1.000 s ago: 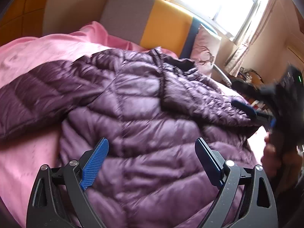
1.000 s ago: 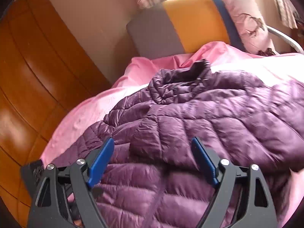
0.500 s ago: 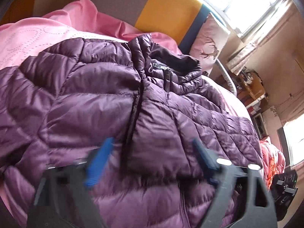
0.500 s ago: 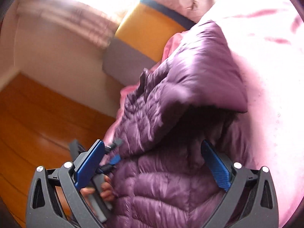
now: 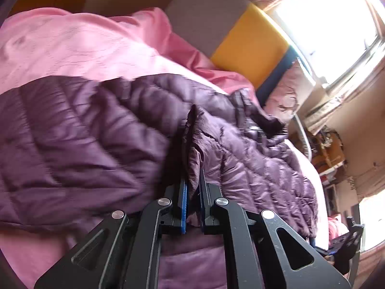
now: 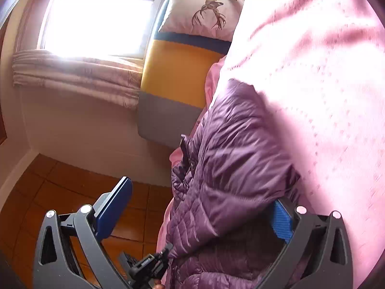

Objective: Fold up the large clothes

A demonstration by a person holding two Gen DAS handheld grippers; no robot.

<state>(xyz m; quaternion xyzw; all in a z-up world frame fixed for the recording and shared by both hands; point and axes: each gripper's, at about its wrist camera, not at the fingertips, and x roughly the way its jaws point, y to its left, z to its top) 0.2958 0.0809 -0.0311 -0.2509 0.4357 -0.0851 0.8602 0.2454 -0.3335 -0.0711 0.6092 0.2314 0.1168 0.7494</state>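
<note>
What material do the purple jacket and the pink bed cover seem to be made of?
Purple jacket: likely thin nylon or polyester shell over puffy filling, with a slight sheen on stitched, bulging channels. Pink bed cover: soft matte woven fabric, perhaps cotton, with faint quilted stitch lines; exact fibre unclear.

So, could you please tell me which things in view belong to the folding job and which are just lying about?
Part of the job:
- purple puffer jacket
- left gripper, shut on a jacket fold
- right gripper, open around the jacket's edge
- pink bedspread, the folding surface

Just lying about:
- deer-print pillow
- grey, yellow and blue headboard
- curtains
</note>
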